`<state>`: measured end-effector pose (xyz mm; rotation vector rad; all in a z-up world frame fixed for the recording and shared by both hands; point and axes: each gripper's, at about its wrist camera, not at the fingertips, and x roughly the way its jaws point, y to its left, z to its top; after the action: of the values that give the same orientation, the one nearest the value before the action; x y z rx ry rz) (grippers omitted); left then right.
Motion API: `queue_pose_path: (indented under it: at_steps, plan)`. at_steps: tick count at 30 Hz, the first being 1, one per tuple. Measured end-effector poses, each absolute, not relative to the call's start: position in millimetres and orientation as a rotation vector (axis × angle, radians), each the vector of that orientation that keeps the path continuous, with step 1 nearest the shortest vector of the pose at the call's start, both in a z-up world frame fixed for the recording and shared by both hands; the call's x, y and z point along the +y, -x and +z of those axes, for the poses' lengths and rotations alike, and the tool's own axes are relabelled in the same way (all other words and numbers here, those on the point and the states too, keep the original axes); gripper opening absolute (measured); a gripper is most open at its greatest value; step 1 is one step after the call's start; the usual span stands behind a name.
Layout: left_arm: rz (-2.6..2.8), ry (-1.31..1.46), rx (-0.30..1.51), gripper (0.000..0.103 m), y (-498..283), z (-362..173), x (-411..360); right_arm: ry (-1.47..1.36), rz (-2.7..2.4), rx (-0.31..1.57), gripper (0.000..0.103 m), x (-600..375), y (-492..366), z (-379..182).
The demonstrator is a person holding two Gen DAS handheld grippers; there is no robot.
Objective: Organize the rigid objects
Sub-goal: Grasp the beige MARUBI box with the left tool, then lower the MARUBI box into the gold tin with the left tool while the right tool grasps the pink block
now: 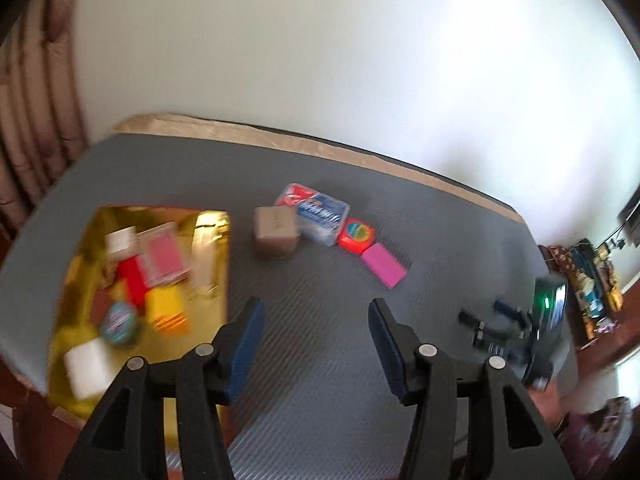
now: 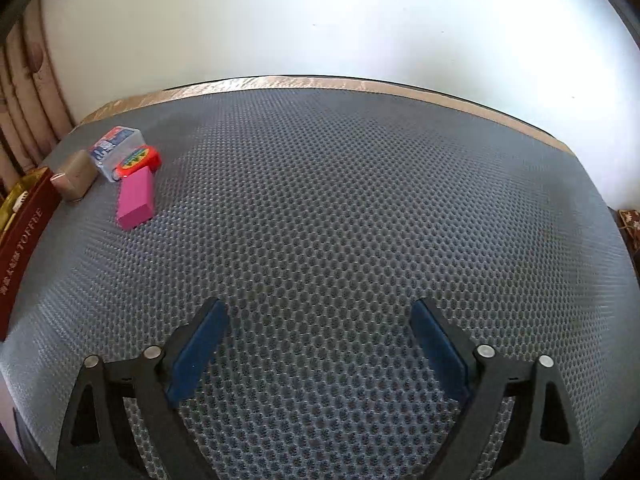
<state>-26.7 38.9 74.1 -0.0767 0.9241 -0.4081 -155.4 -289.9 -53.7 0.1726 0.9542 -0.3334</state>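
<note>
Home room, pleated curtain (image 1: 28, 128), plain white wall (image 1: 320, 52), cluttered side shelf (image 1: 592, 280)

Left black two-finger gripper with blue pads (image 1: 316, 322): jaws wide apart, empty. Right black blue-padded gripper (image 2: 320, 332), at its 3 o'clock: same.
</note>
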Motion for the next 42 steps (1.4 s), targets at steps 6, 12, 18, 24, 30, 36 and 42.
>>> queue_pose_path:
  at_steps: [6,12,18,24,30,36,42]
  plan:
    - [-0.366,0.027,1.043,0.055,-45,45,8,-0.27,-0.289,0.908,0.094,-305,168,-51]
    - [-0.321,0.014,1.104,0.055,-88,28,0,-0.275,-0.261,0.911,0.098,-303,166,-52]
    - [-0.303,-0.023,1.15,0.055,-111,11,-1,-0.277,-0.25,0.911,0.1,-301,170,-49]
    - [-0.278,-0.088,1.168,0.055,-124,-4,-2,-0.275,-0.247,0.915,0.101,-295,161,-51]
    - [-0.273,-0.052,1.227,0.055,-135,-24,3,-0.274,-0.25,0.917,0.102,-296,163,-48]
    - [-0.272,-0.025,1.179,0.046,-126,-25,6,-0.273,-0.251,0.918,0.102,-297,164,-48]
    - [-0.325,-0.002,1.041,0.046,-60,8,-2,-0.268,-0.253,0.921,0.102,-293,159,-53]
